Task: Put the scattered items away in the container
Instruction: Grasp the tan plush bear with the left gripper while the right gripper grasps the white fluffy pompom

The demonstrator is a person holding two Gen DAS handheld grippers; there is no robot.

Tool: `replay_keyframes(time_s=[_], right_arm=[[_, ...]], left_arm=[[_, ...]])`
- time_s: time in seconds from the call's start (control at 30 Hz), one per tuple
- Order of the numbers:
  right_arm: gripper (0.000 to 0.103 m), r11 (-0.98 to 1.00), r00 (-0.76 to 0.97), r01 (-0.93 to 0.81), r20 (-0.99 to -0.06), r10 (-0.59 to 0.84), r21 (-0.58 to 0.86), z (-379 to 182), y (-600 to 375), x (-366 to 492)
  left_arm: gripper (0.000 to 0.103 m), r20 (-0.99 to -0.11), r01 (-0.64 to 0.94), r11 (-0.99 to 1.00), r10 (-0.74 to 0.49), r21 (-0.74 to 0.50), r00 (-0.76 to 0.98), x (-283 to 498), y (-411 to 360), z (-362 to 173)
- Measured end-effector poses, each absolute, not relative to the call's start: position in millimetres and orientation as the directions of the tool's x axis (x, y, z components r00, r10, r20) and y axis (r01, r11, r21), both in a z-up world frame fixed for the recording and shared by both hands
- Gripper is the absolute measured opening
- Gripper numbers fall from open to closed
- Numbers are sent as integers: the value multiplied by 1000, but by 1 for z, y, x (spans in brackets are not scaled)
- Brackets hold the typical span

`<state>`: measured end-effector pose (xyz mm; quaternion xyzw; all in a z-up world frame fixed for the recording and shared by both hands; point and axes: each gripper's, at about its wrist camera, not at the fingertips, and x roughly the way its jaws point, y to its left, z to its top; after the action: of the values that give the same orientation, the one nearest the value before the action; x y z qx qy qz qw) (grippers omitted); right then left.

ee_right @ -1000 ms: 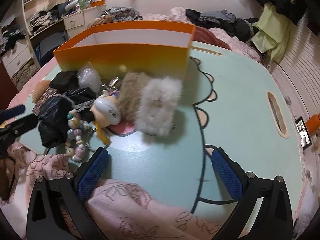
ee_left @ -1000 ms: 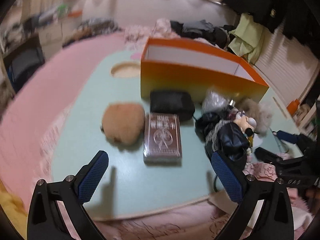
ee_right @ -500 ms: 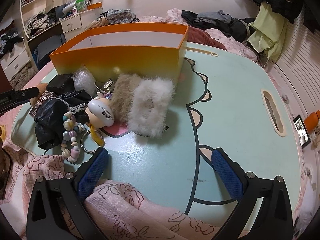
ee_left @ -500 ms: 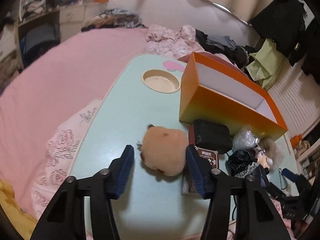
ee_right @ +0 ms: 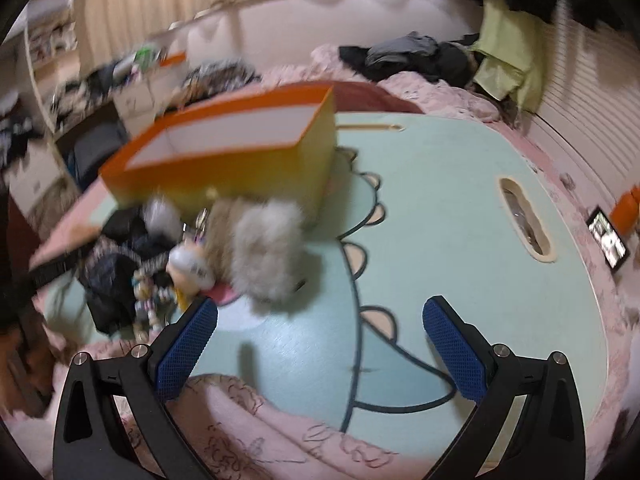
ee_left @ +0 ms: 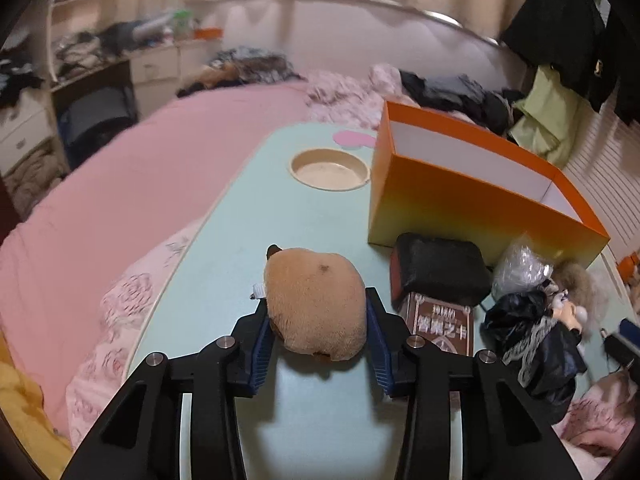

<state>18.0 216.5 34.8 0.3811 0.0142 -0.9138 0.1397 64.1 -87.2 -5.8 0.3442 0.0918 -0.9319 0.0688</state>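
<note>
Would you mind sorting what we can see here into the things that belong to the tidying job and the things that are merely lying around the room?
Part of the job:
- tan plush toy, squeezed in the left gripper, whose jaws have just been closing
- orange box
- black pouch
- white fluffy item
- right gripper, open

Just lying about:
- pink bedspread
- dark clothes pile
- phone

I can see pale Chinese characters on the dark card box in my left view, too blurred to read for sure.
</note>
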Motion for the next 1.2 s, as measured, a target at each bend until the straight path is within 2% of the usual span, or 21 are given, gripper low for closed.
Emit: replay_keyframes(time_s=[0.1,0.17,0.27,0.33,0.4,0.47,0.5,0.6,0.77,0.97,1.1,1.2], right_arm=[[98,-951,-675,293,-683,-280,101,41,214,14],[82,-943,-667,321,-685,-291,88,42,204,9],[65,-929,-639,355,-698,-323,105,41,193,-1],[63,-924,-630,364,-701,-335,115,40,190,-5],[57,-927,-628,360,-709,-322,103,37,187,-9],[31,-926,-601,362,-732,-320,108,31,184,-14],[25,-924,-591,364,-736,-329,120,29,184,-13],[25,-923,-598,363,-726,-338,131,27,186,-6],[25,-916,-658,371,-651,-377,155,37,196,17],[25,-886,-694,384,-551,-463,261,47,217,24],[25,-886,-701,377,-543,-463,270,50,218,22],[25,-887,-699,382,-547,-460,258,51,214,20]], left_arm=[[40,-604,201,-973,-93,-113,-792,74,-86,-1],[40,-573,206,-972,-107,-110,-813,78,-88,5],[40,-557,208,-973,-116,-103,-822,80,-88,7],[41,-554,205,-973,-115,-102,-824,82,-88,8],[41,-555,205,-974,-117,-100,-824,82,-88,9],[41,-556,205,-973,-116,-101,-823,82,-87,9],[41,-556,205,-973,-115,-102,-823,82,-87,9],[41,-554,207,-973,-116,-104,-824,82,-88,9],[41,-542,207,-974,-125,-93,-831,84,-85,10],[41,-473,193,-976,-124,-100,-872,98,-83,19],[41,-433,183,-978,-123,-99,-893,106,-80,25],[41,-413,162,-985,-125,-54,-902,106,-73,32]])
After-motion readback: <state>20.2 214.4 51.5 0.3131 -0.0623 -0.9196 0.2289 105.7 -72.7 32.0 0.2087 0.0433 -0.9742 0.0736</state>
